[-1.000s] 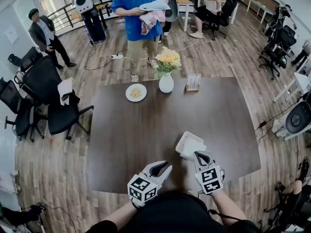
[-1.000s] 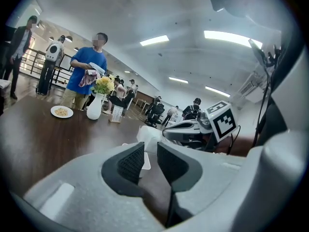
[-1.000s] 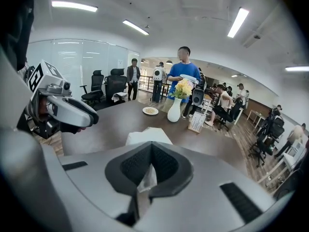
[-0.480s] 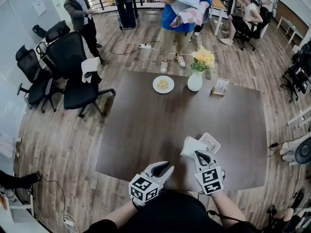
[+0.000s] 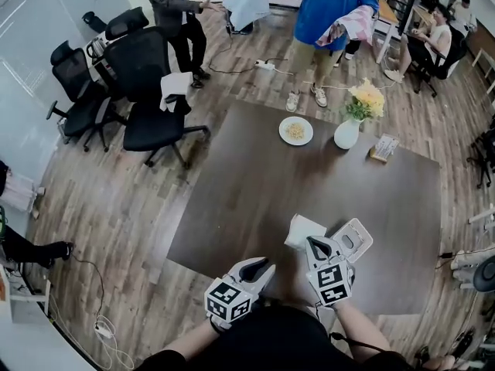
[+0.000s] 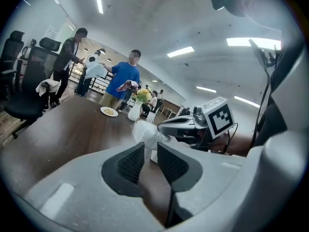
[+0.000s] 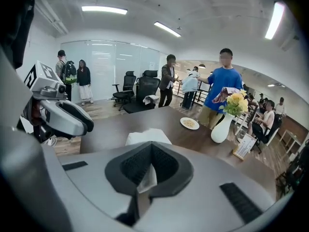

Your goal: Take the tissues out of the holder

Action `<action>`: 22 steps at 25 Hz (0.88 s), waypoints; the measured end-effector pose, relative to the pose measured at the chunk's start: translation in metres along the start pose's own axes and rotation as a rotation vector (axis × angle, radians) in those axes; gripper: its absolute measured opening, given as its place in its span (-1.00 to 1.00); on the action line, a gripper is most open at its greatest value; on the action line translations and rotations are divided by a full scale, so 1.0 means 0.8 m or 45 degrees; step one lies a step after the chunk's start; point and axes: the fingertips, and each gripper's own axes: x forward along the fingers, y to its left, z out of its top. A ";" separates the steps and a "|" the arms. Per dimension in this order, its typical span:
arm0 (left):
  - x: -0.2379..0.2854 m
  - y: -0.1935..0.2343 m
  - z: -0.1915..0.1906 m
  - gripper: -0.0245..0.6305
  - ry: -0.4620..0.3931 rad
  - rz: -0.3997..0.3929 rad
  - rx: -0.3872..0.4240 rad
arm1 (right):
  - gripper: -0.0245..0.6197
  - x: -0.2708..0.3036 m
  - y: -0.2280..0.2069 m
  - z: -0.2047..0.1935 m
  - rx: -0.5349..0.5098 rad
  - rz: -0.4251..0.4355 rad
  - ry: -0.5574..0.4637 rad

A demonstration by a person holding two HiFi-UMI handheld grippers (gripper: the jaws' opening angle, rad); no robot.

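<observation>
Reading clock directions from the middle of the dark brown rectangular counter [image 5: 247, 199] in the head view, the round white plate of food [image 5: 296, 131] is sitting at 12, the white ceramic vase of yellow flowers [image 5: 347, 134] at 1, and the small upright card stand [image 5: 384, 149] at 2. The white folded tissues [image 5: 303, 229] are showing at 6, with the white plastic holder [image 5: 357, 238] resting just beside them at 4.

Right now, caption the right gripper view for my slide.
Right gripper shut on a tissue; table, plate and vase beyond.
</observation>
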 end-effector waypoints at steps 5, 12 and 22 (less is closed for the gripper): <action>-0.006 0.020 0.005 -0.71 0.000 0.000 0.001 | -0.91 0.029 0.007 -0.001 -0.024 -0.003 0.032; -0.020 0.048 0.009 -0.71 0.016 0.018 -0.010 | -0.91 0.070 0.015 -0.008 -0.033 -0.010 0.078; -0.038 0.076 0.004 -0.71 0.050 0.024 -0.019 | -0.91 0.134 0.038 -0.035 -0.088 -0.020 0.160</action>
